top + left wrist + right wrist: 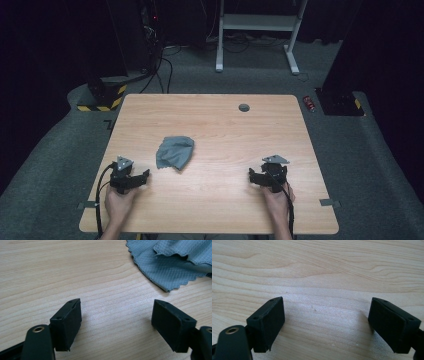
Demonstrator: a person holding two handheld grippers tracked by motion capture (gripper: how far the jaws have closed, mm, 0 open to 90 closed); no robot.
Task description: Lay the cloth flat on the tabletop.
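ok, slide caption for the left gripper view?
Left gripper, jaws open, over wooden table, short of a crumpled grey cloth.

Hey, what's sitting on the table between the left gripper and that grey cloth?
Nothing: in the left gripper view, bare wood runs from the open left gripper up to the grey cloth. The high view shows the same short bare stretch of table.

Black hand-held gripper, grey three-cornered plate, trailing black cable, brass-ringed screw holes
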